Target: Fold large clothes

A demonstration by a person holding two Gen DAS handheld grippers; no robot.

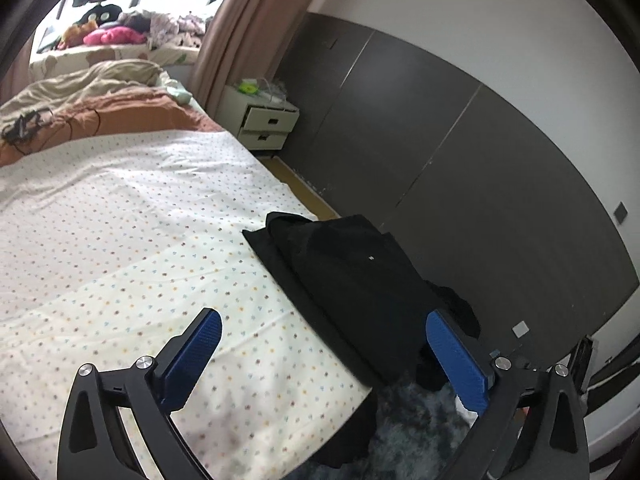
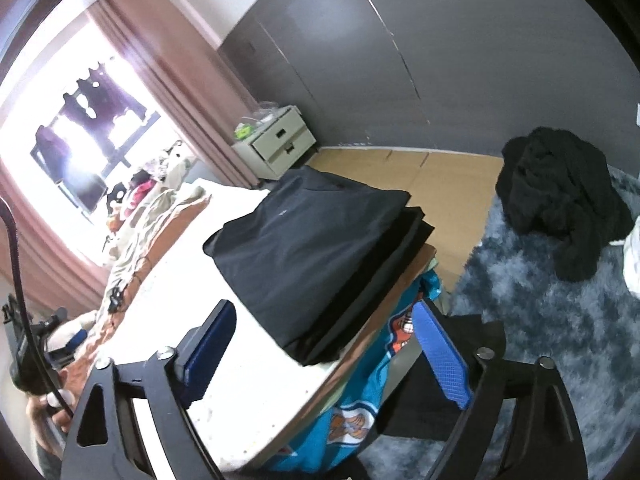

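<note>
A stack of folded dark clothes (image 1: 348, 284) lies at the right edge of the bed (image 1: 120, 248). It also shows in the right wrist view (image 2: 312, 256), at the bed's corner (image 2: 256, 368). A crumpled black garment (image 2: 560, 196) lies on the blue-grey rug (image 2: 560, 340). My left gripper (image 1: 320, 360) is open and empty above the bed, near the stack. My right gripper (image 2: 324, 348) is open and empty, just before the stack's near edge.
A white two-drawer nightstand (image 1: 264, 120) stands beside the bed, against dark wardrobe doors (image 1: 460, 128). Rumpled bedding (image 1: 80, 100) and a tangle of cable lie at the head of the bed. A teal printed sheet (image 2: 360, 412) hangs off the bed corner. Something white (image 2: 632, 264) lies on the rug.
</note>
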